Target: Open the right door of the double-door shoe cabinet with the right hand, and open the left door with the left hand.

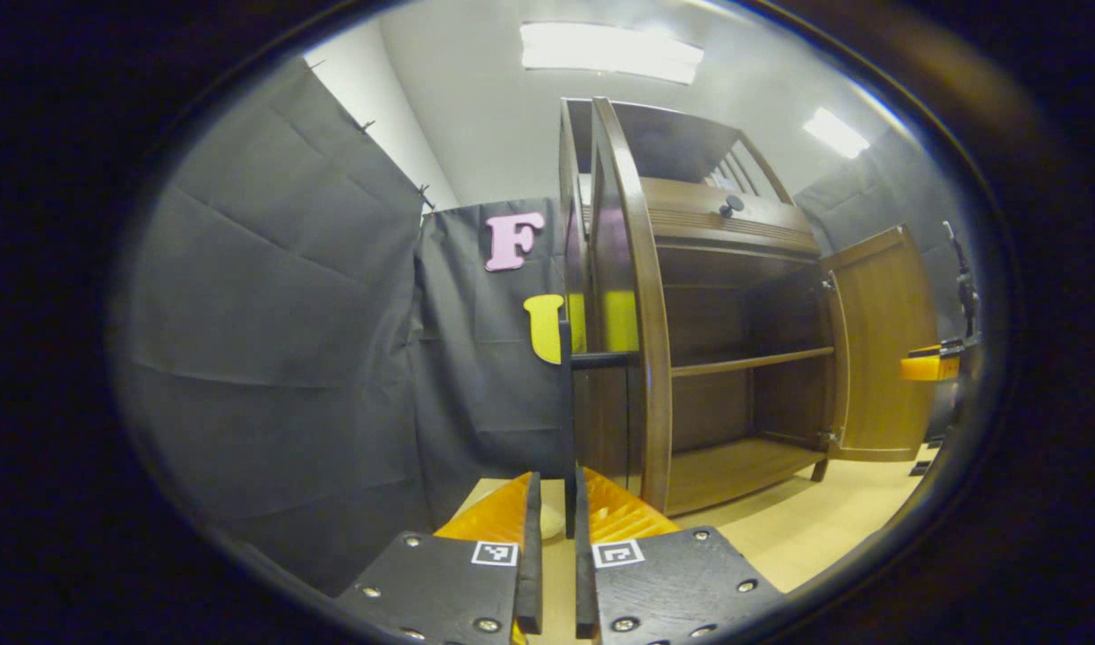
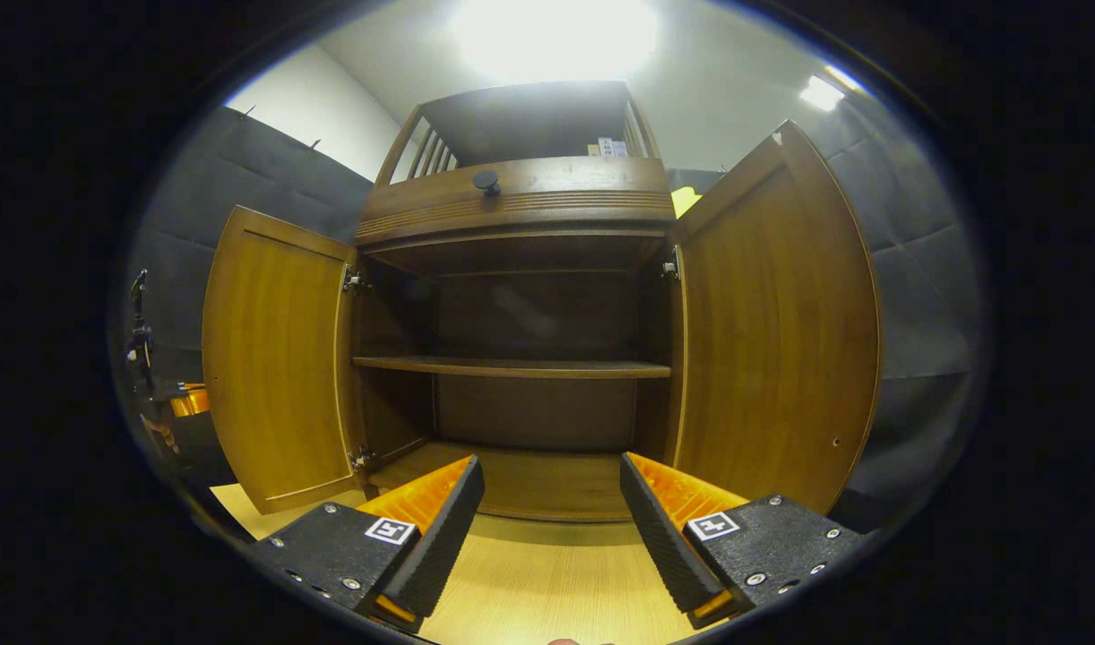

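The brown wooden shoe cabinet point(image 2: 512, 215) stands with both doors swung open, showing its inner shelf point(image 2: 512, 367). In the left gripper view the left door point(image 1: 642, 296) is seen edge-on. Its thin black handle point(image 1: 567, 403) runs down between the fingers of my left gripper point(image 1: 556, 488), which is shut on it. My right gripper point(image 2: 552, 479) is open and holds nothing. It faces the cabinet's inside, between the left door point(image 2: 274, 358) and the right door point(image 2: 780, 331). The right door point(image 1: 879, 349) also stands wide open in the left gripper view.
A light wooden floor point(image 2: 530, 573) lies in front of the cabinet. A drawer front with a dark knob point(image 2: 487, 181) sits above the doors. Black cloth walls point(image 1: 270, 340) close in the booth. The other gripper's orange body point(image 1: 928, 365) shows beyond the right door.
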